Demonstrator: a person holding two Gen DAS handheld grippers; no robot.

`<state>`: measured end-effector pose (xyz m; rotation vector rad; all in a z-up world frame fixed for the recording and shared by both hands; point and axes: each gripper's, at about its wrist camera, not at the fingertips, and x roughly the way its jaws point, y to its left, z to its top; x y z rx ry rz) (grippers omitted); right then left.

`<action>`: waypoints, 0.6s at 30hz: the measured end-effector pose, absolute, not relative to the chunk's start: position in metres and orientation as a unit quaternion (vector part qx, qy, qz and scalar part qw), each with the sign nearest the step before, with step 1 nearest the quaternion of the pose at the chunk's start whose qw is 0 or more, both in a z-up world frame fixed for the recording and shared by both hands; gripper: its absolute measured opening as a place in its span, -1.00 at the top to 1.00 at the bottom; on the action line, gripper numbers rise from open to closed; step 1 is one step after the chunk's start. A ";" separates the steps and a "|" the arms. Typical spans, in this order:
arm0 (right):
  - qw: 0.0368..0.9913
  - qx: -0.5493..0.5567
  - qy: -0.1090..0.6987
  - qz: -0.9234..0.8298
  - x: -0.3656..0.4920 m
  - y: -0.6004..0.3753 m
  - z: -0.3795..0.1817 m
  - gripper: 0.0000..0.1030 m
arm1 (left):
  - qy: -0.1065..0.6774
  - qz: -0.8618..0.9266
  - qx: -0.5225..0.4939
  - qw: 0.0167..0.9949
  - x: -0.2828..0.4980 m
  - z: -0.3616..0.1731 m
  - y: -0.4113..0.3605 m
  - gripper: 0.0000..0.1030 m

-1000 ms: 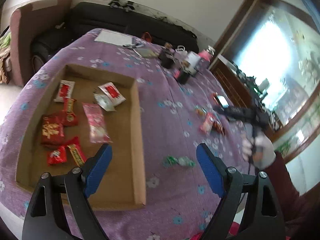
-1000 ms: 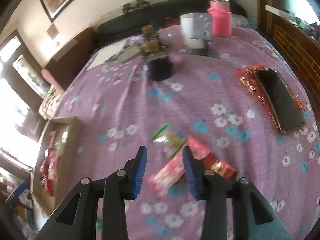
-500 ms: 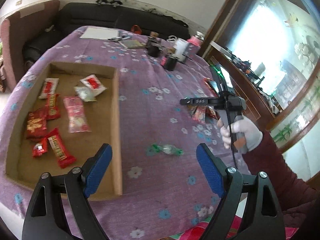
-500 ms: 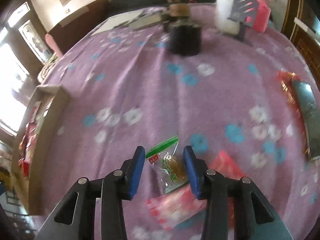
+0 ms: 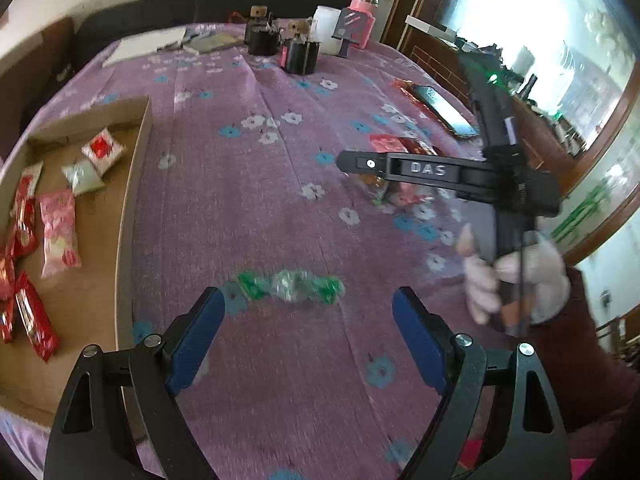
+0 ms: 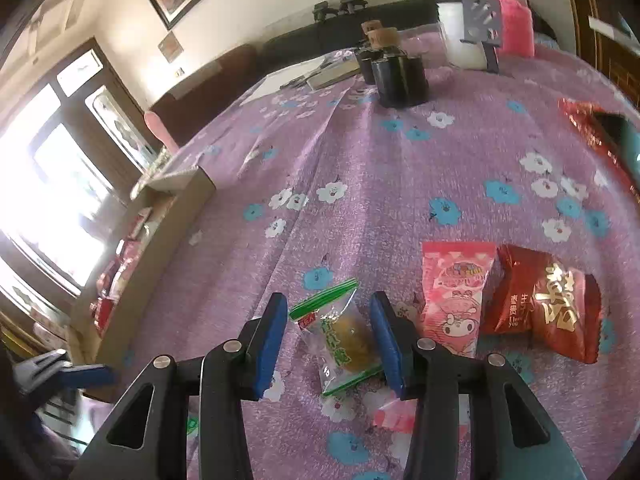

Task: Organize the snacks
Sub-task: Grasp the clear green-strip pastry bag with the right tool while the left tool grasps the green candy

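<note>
My left gripper (image 5: 308,316) is open and empty, just short of a green-and-clear wrapped candy (image 5: 290,285) on the purple cloth. My right gripper (image 6: 330,326) is open, its jaws on either side of a clear green-edged snack packet (image 6: 340,340) lying on the cloth. Beside it lie a pink packet (image 6: 454,300) and a red packet (image 6: 548,308). The cardboard tray (image 5: 132,184) at the left holds several red, pink and white snacks (image 5: 58,232). The right gripper also shows in the left wrist view (image 5: 360,164), held by a gloved hand.
At the table's far side stand black containers (image 6: 400,80), a white cup (image 6: 460,44) and a pink bottle (image 6: 514,20). A phone (image 5: 444,110) lies on red wrapping at the right. A dark sofa runs behind the table.
My right gripper has come down around the green-edged packet. My left gripper has swung right and closer to the green wrapped candy, leaving the tray at the left edge.
</note>
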<state>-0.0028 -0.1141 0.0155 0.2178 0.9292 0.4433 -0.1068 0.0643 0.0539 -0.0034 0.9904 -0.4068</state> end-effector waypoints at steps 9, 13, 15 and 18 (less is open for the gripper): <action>0.856 0.144 0.450 0.208 -0.005 -0.128 0.014 0.12 | 0.487 -0.146 0.007 0.861 -0.086 0.027 0.042 -0.59; 0.851 0.168 0.451 0.209 -0.005 -0.137 0.012 0.13 | 0.476 -0.119 0.051 0.870 -0.083 0.023 0.029 0.51; 0.848 0.173 0.453 0.212 -0.005 -0.139 0.011 0.12 | 0.476 -0.119 0.028 0.871 -0.082 0.027 0.036 0.60; 0.851 0.164 0.453 0.210 -0.005 -0.136 0.012 0.11 | 0.474 -0.118 0.012 0.873 -0.083 0.032 0.047 0.70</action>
